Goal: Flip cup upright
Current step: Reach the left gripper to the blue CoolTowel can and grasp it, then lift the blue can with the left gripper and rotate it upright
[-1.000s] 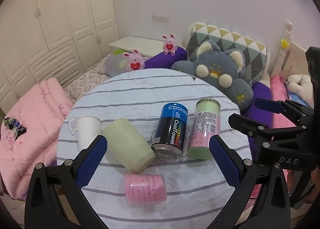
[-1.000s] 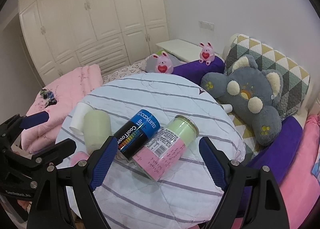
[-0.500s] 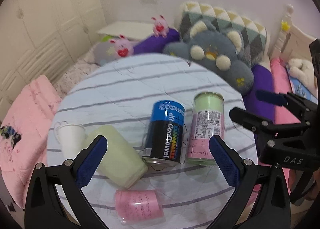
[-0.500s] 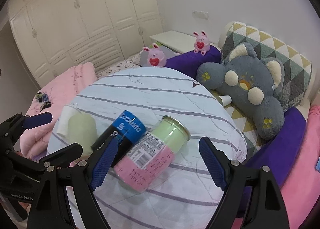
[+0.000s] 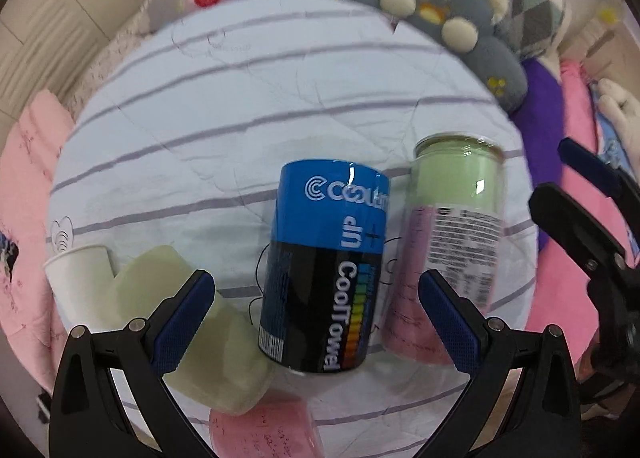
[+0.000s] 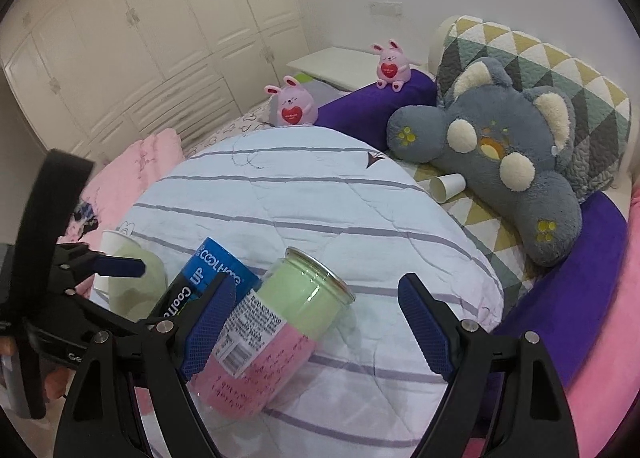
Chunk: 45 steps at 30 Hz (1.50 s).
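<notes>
Several containers lie on their sides on a round striped table [image 5: 200, 105]. A blue and black can [image 5: 326, 270] lies between the open fingers of my left gripper [image 5: 316, 318], not touched. A green and pink jar [image 5: 448, 250] lies right of it; in the right wrist view this jar [image 6: 272, 334] sits between the open fingers of my right gripper [image 6: 316, 326], close to the left finger. A pale green cup [image 5: 188, 338] and a white paper cup [image 5: 80, 286] lie at the left. A pink cup [image 5: 264, 434] lies nearest.
A grey plush cushion [image 6: 496, 149] and a purple bolster [image 6: 372, 105] lie on the bed behind the table. Another paper cup [image 6: 448, 185] lies on the bed by the cushion. Pink blankets [image 6: 132, 177] lie to the left. White wardrobes [image 6: 140, 37] stand behind.
Both grippers have moved forward and down toward the table. The blue can now sits between the left fingers and the green and pink jar between the right fingers. Both stay open.
</notes>
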Each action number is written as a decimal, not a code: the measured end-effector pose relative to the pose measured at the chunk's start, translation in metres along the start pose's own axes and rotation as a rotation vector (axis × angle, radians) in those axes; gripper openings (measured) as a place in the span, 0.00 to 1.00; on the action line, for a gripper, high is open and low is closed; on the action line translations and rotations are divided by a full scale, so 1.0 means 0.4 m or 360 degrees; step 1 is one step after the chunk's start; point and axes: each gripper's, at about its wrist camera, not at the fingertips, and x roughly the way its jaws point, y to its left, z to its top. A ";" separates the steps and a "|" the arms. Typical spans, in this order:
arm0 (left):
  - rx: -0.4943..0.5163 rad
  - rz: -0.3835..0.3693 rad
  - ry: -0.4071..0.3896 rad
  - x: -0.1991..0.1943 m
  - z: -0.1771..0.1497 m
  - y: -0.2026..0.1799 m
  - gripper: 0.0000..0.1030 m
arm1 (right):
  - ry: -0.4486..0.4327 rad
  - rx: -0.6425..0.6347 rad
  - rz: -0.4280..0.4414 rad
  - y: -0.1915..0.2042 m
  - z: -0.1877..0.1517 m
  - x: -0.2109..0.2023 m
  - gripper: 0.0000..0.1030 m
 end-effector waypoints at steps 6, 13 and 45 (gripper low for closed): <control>0.0013 0.0000 0.0167 0.061 0.028 -0.003 0.92 | 0.0041 0.0003 0.0044 -0.009 0.021 0.043 0.82; -0.0014 -0.0005 0.0286 0.090 0.046 -0.006 0.66 | 0.0059 0.0007 0.0055 -0.027 0.037 0.066 0.82; -0.0572 -0.0036 -0.0056 0.112 0.252 0.172 0.68 | 0.0044 -0.0090 -0.0007 0.022 0.221 0.194 0.82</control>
